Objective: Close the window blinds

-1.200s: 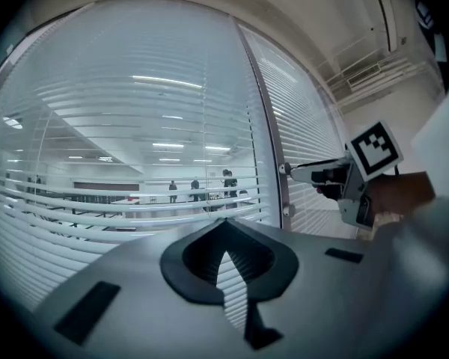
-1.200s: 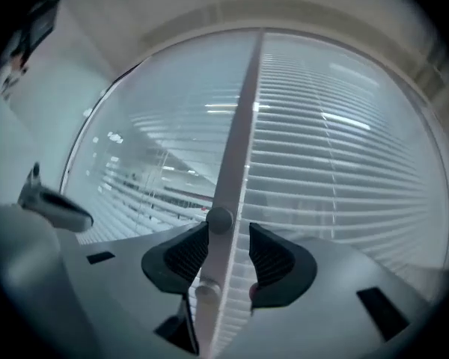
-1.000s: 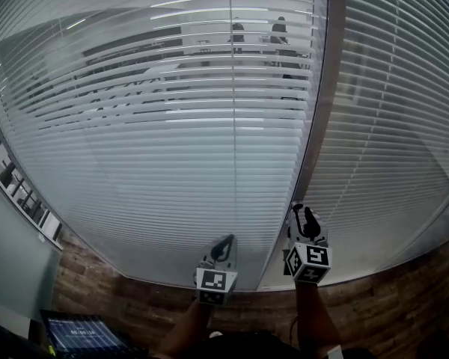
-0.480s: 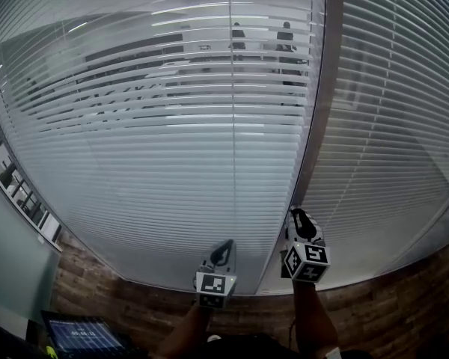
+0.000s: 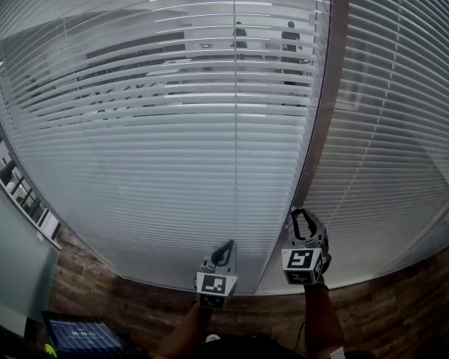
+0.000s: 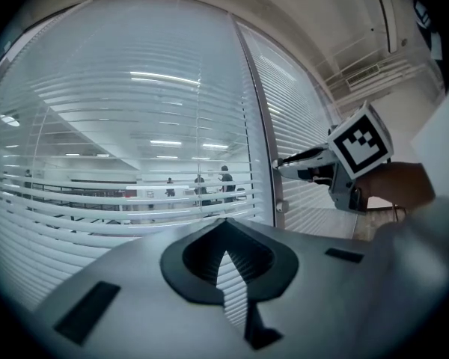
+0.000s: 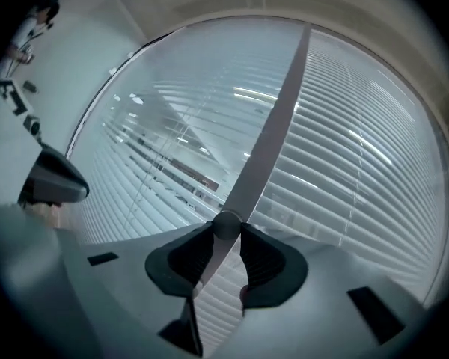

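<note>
blinds point(image 5: 157, 140): slats part-open | knob point(image 7: 227, 224): on brown post point(image 5: 325, 111) | wall point(image 5: 135, 298): brick

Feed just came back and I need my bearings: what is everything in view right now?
white slatted window blinds: two panels, white, one on each side of the post
grey-brown vertical window post: one, between the panels
round grey knob: one, low on the post
brown brick-pattern wall: one, below the window
dark lit screen: one, bottom left corner
people: two, dark figures, far off behind the upper slats
left gripper: grey, jaws together and empty, held before the left panel's lower edge
right gripper: grey, at the post; its jaws have just been closing and now clamp the knob
</note>
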